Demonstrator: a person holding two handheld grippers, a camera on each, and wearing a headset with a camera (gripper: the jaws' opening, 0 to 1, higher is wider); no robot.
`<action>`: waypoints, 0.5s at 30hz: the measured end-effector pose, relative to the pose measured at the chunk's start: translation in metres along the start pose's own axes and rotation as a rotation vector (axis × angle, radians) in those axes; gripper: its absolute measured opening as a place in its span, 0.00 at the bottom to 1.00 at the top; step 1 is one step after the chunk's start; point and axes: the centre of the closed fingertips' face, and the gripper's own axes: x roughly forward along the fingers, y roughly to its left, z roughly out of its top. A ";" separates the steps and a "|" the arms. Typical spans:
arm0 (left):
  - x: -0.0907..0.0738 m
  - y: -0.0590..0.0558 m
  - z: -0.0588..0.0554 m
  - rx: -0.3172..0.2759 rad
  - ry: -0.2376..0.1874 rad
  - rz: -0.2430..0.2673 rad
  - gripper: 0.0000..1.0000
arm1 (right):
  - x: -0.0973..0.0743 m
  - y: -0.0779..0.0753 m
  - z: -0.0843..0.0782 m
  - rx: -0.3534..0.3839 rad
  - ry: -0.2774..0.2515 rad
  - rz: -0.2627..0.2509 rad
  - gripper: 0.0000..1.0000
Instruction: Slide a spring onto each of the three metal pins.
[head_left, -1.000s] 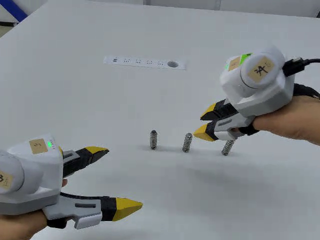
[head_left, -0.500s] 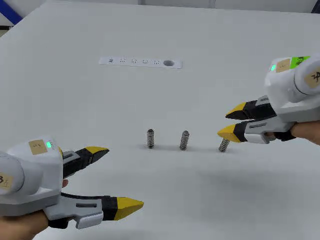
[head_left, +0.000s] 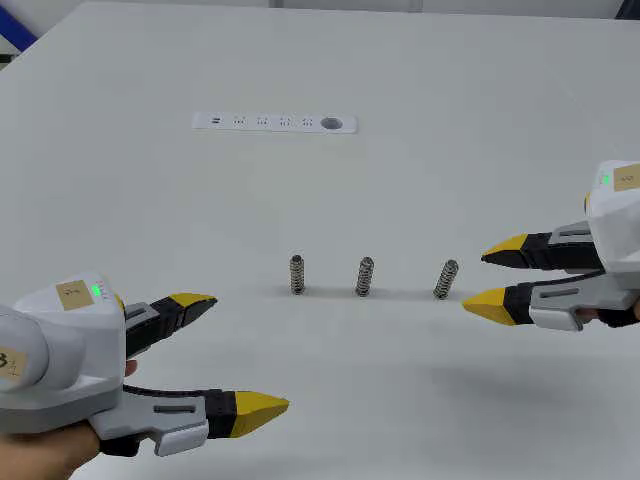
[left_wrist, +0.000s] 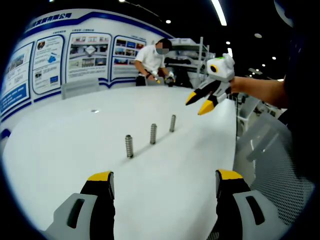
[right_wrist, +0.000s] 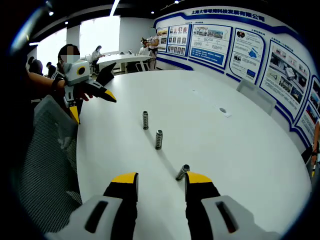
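Three springs stood on end in a row, left to right, on the white table (head_left: 420, 60). The left spring (head_left: 297, 274) and the middle spring (head_left: 365, 277) were upright, while the right spring (head_left: 446, 279) leaned with its top to the right. Any pins inside the coils were too hidden to make out.

The left gripper (head_left: 250, 352) hung at the near left, well apart from the row, its jaws spread wide with nothing between them. The right gripper (head_left: 474, 282) hovered just to the right of the right spring without touching it. Its jaws were parted by a moderate gap and empty. In the right gripper view the leaning spring stood just ahead of the jaw tips.

A power strip (head_left: 273, 122) lay flat on the far side of the table, well beyond the springs.
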 end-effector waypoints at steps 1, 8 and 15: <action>0.000 0.000 0.000 -0.001 0.000 0.000 0.85 | 0.000 0.001 -0.001 -0.002 -0.005 0.003 0.39; 0.001 0.002 -0.003 -0.009 -0.004 0.004 0.85 | -0.002 0.007 -0.008 -0.010 -0.064 0.033 0.44; 0.001 0.001 -0.004 -0.015 -0.005 0.005 0.86 | -0.001 0.010 -0.024 -0.003 -0.097 0.047 0.49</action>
